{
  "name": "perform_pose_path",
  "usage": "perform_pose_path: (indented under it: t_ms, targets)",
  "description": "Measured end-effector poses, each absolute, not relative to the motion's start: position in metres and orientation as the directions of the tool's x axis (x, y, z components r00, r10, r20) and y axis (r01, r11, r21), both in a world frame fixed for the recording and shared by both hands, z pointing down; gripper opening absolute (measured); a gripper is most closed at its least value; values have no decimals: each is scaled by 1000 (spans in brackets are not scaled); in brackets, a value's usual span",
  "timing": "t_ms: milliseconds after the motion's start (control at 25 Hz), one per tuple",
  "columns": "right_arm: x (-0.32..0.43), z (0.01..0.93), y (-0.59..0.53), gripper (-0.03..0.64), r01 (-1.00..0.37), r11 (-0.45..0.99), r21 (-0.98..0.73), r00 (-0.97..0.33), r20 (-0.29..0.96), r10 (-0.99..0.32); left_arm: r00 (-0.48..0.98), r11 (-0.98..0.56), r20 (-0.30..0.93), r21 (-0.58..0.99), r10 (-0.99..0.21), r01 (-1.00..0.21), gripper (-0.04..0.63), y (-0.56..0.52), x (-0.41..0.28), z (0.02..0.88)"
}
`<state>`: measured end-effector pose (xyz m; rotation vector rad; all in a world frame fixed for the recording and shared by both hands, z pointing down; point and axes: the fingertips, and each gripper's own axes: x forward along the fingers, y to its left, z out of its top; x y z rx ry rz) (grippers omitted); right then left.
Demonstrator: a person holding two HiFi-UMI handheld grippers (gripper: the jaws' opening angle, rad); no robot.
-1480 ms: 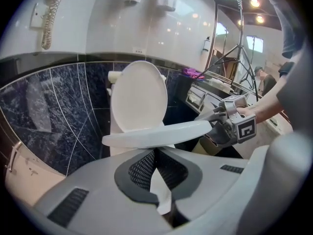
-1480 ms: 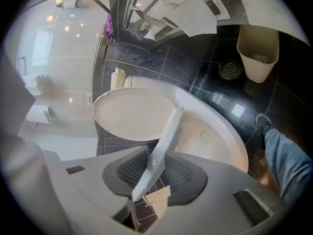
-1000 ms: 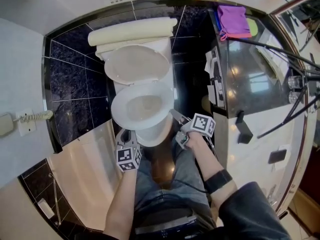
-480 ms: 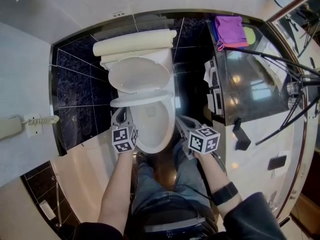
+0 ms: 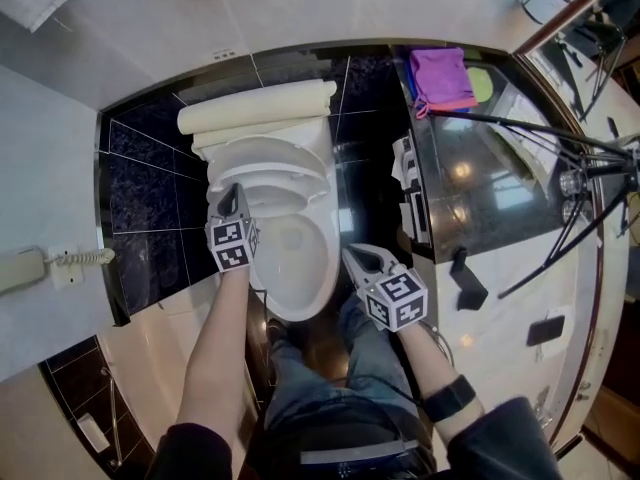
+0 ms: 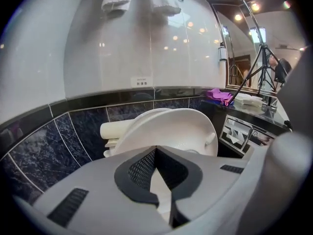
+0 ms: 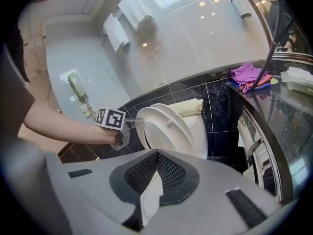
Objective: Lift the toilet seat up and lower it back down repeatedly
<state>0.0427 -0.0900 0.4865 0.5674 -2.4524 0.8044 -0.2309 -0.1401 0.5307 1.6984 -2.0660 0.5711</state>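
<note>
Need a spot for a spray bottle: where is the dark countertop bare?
The glossy dark countertop is bare in its middle, between the purple cloth at the far end and the black angled piece nearer you. Thin black tripod legs cross it; the far end is crowded.

I count one toilet [image 5: 292, 268] with one seat [image 7: 169, 124], and two grippers: the left gripper [image 5: 230, 200] at ten o'clock and the right gripper [image 5: 357, 258] at four. I also count one wall phone [image 5: 22, 268] at nine o'clock, one purple cloth [image 5: 440, 76] at one, and two white towels [image 7: 134, 9] [image 7: 116, 33].
</note>
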Motion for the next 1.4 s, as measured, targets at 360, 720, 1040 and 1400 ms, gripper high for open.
perform_pose_path:
  t_ms: [360,720,1040,1400]
  targets:
    - [41,481,-95,5,-512,751,-417,-794,564,-228,-164,145,563,-78,-810,-986,0,-138,-225,517]
    - [33,461,-96,5,-522,766,-374,-786,559,-263,-99,68,568,-76,-817,-995,0,-95,-200,483]
    - [32,427,-74,5,-544,787,-291,-762,565,-318,-15,-1,535,-29,-845,-1000,0,-31,-176,426]
    - [35,398,-33,5,-545,819,-178,-733,575,-363,12,-27,501,-23,-865,-999,0,52,-164,375]
